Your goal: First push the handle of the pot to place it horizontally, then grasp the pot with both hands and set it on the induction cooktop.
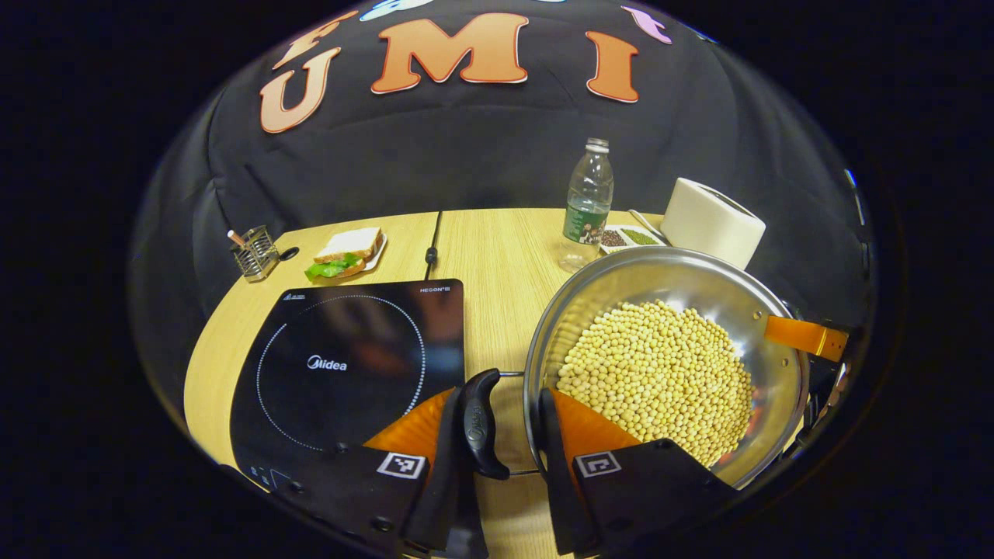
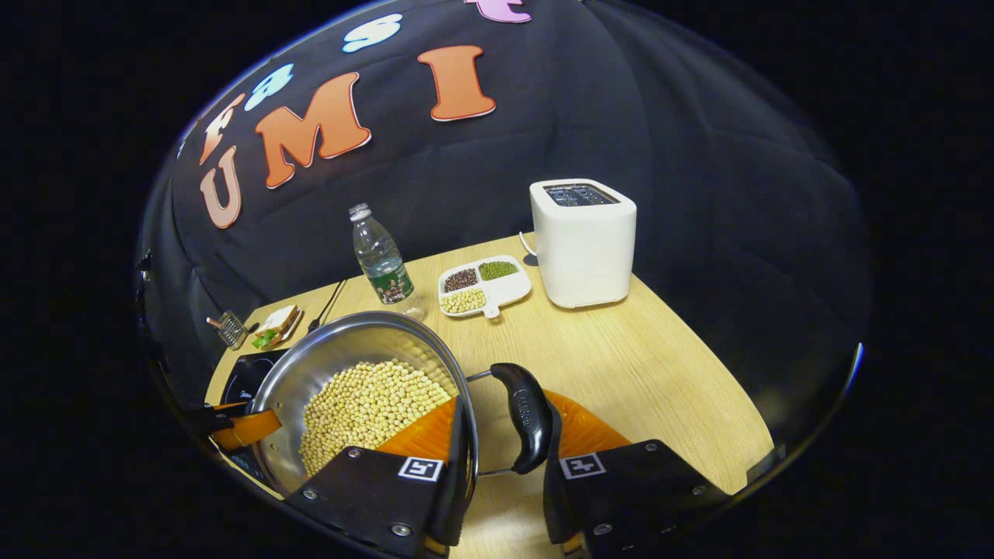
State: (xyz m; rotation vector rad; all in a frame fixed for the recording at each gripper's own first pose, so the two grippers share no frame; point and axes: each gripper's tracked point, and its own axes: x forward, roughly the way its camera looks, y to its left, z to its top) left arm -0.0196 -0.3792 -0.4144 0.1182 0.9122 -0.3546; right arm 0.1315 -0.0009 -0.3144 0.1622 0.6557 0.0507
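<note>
A steel pot [image 1: 699, 279] holding soybeans [image 1: 660, 373] is just right of the black induction cooktop [image 1: 342, 365]. My left gripper [image 1: 505, 423] straddles the pot's black left handle [image 1: 483, 423]: one finger lies on the handle's outer side, the other inside the rim. In the right gripper view, my right gripper [image 2: 505, 435] holds the opposite handle [image 2: 528, 415] the same way against the pot [image 2: 326, 361]. A finger [image 1: 804, 336] of the right gripper shows at the far rim. I cannot tell whether the pot rests on the table.
At the back of the wooden table [image 2: 660, 365] stand a water bottle [image 1: 588, 202], a white toaster [image 2: 582, 241] and a divided dish of beans [image 2: 485, 286]. A sandwich plate [image 1: 345, 252] and a metal holder [image 1: 255, 252] sit behind the cooktop, beside a cable [image 1: 431, 252].
</note>
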